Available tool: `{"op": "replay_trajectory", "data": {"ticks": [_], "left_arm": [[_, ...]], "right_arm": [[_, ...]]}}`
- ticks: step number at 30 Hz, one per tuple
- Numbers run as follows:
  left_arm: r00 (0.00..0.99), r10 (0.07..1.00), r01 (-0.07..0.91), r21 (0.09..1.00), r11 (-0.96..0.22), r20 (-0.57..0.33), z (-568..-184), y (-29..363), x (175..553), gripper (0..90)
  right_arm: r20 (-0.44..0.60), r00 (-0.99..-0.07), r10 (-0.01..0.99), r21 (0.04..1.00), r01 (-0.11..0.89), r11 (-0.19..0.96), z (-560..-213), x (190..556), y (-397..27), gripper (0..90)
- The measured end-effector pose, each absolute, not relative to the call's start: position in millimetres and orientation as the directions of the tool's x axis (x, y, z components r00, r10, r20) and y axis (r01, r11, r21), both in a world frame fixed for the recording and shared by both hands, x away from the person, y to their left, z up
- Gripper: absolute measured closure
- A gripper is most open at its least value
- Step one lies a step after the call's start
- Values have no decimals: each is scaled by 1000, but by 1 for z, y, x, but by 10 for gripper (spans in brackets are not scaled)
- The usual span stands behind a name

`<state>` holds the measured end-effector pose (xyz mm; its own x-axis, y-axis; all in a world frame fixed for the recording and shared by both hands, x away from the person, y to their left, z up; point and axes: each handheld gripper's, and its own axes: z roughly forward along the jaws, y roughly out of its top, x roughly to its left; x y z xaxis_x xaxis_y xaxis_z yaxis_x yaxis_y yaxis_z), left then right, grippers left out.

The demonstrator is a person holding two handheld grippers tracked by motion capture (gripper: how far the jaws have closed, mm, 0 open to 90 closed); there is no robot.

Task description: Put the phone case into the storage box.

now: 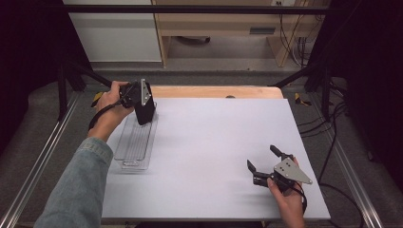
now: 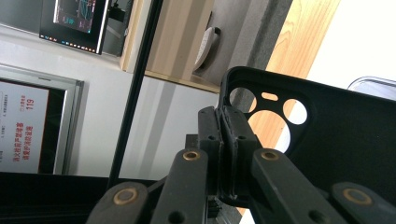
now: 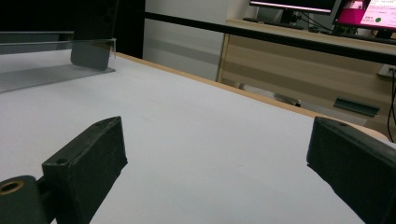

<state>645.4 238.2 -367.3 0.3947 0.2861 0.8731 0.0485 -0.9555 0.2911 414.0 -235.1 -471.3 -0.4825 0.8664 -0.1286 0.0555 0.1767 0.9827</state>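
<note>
The left tongs [image 1: 142, 102] are clamped on the edge of a black phone case [image 2: 336, 140], jaws pressed together on its rim just beside the camera cut-outs. In the high view the case [image 1: 145, 110] hangs from the tongs above the far end of a clear tray [image 1: 135, 142], its lower edge close to the tray; whether it touches cannot be told. The left hand [image 1: 111, 102] grips the tool at the far left of the counter [image 1: 214, 142], a denim sleeve [image 1: 78, 190] running back toward the near edge.

The right tongs [image 1: 263, 160] are spread wide and hold nothing, low over the near right part of the counter, with the right hand [image 1: 285, 199] behind them. In the right gripper view the two jaws stand far apart over bare white surface [image 3: 210, 140], with the tray [image 3: 51, 70] and the dark case [image 3: 93, 42] far off at upper left.

A wooden strip [image 1: 214, 91] borders the counter's far edge, and beyond it stand a cabinet and trailing cables [image 1: 290, 33].
</note>
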Motion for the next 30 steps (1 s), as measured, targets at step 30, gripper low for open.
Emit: {"op": "replay_trajectory", "data": {"ticks": [30], "left_arm": [[395,348,77,347,-935,850,-369,240,644,782]], "right_arm": [[-124,-482,868,984,53,170,-470,414,-235,51]]}}
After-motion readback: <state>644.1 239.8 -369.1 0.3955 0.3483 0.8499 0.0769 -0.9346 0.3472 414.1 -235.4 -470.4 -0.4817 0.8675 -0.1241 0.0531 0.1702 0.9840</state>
